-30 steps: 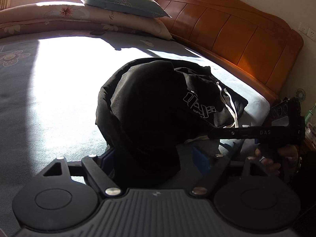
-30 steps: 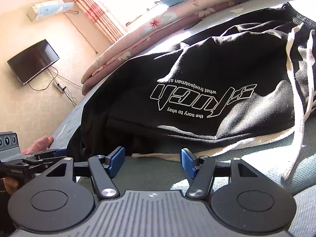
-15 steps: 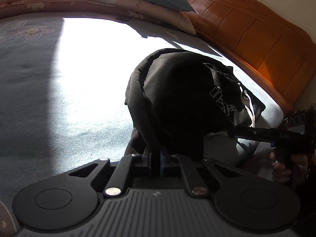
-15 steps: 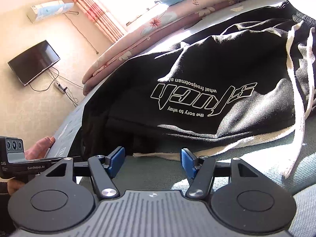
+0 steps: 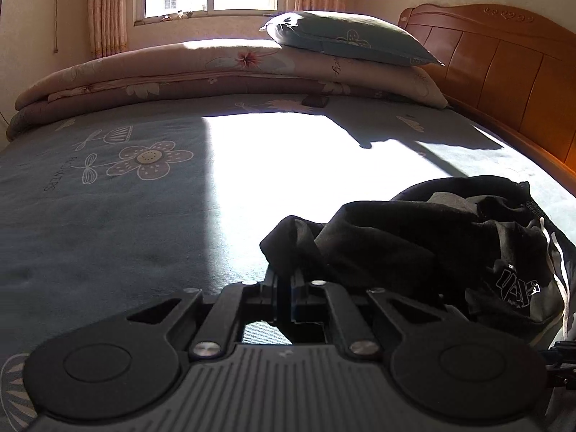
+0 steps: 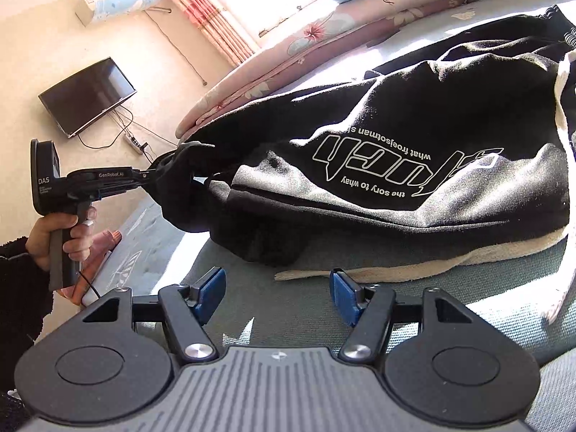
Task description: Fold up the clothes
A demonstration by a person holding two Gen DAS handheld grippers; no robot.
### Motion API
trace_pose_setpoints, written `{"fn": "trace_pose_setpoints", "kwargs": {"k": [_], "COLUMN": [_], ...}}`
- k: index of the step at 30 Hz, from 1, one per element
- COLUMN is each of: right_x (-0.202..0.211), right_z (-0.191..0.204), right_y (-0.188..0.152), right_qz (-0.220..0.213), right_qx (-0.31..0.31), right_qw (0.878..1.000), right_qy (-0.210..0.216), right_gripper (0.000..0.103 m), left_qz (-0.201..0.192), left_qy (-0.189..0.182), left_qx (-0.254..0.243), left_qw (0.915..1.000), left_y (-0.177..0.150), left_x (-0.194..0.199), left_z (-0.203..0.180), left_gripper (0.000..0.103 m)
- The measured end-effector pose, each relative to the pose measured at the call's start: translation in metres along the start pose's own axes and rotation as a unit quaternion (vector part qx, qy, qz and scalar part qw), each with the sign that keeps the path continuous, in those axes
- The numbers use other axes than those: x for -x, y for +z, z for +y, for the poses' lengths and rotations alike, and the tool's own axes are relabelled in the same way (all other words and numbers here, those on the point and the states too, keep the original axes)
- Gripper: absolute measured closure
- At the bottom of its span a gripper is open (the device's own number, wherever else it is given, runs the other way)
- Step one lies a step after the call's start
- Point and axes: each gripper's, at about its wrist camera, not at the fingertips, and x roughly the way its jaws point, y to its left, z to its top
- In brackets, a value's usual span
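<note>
A black garment (image 6: 414,151) with white printed lettering and white drawstrings lies crumpled on the bed. My left gripper (image 5: 286,288) is shut on a bunched fold of its black cloth (image 5: 288,241), and the rest of the garment (image 5: 450,248) trails off to the right. The right wrist view shows that left gripper (image 6: 169,169) pinching the garment's left end and lifting it off the sheet, held by a hand (image 6: 64,230). My right gripper (image 6: 275,291) stands open just above the sheet, nothing between its blue pads (image 6: 208,289), a little short of the garment's near edge and a white drawstring (image 6: 396,266).
The grey-blue bed sheet (image 5: 126,198) stretches wide to the left and ahead, partly in bright sunlight. Folded floral quilts (image 5: 216,75) and a pillow (image 5: 345,37) lie at the far side, a wooden headboard (image 5: 504,72) on the right. A wall television (image 6: 88,95) hangs beyond the bed.
My left gripper closed on the garment's edge, then rose and swung left, pulling the cloth up and away. The right gripper stayed put and open.
</note>
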Motion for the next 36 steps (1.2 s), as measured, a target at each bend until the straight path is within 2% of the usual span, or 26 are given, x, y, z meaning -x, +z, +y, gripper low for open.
{"fn": "trace_pose_setpoints", "kwargs": {"k": [7, 13, 24, 29, 33, 34, 35, 36], "right_x": [0.001, -0.003, -0.007, -0.010, -0.011, -0.011, -0.011, -0.012], "right_z": [0.000, 0.004, -0.005, -0.008, -0.014, -0.015, -0.016, -0.016], "right_y": [-0.001, 0.000, 0.007, 0.009, 0.010, 0.010, 0.010, 0.010], "right_qz": [0.000, 0.008, 0.009, 0.013, 0.011, 0.011, 0.011, 0.011], "right_qx": [-0.006, 0.008, -0.011, -0.019, -0.033, -0.036, -0.038, -0.040], "right_qw": [1.000, 1.000, 1.000, 1.000, 0.999, 0.999, 0.999, 0.999], "right_qy": [0.008, 0.012, 0.020, 0.017, 0.023, 0.025, 0.026, 0.027], "right_gripper": [0.034, 0.034, 0.033, 0.033, 0.033, 0.033, 0.033, 0.033], "left_qz": [-0.035, -0.032, -0.028, -0.046, -0.054, -0.052, -0.049, -0.045], "left_qy": [0.070, 0.116, 0.149, 0.164, 0.180, 0.186, 0.193, 0.194], "left_qx": [-0.018, 0.000, 0.013, 0.008, -0.012, -0.014, -0.015, -0.017], "left_qw": [0.9968, 0.9928, 0.9884, 0.9854, 0.9820, 0.9811, 0.9799, 0.9798], "left_y": [0.060, 0.101, 0.169, 0.210, 0.229, 0.230, 0.230, 0.229], "left_x": [-0.023, -0.061, -0.131, -0.161, -0.186, -0.192, -0.199, -0.206], "left_z": [0.009, 0.027, 0.041, 0.035, 0.026, 0.024, 0.022, 0.021], "left_gripper": [0.099, 0.099, 0.099, 0.099, 0.099, 0.095, 0.087, 0.087]}}
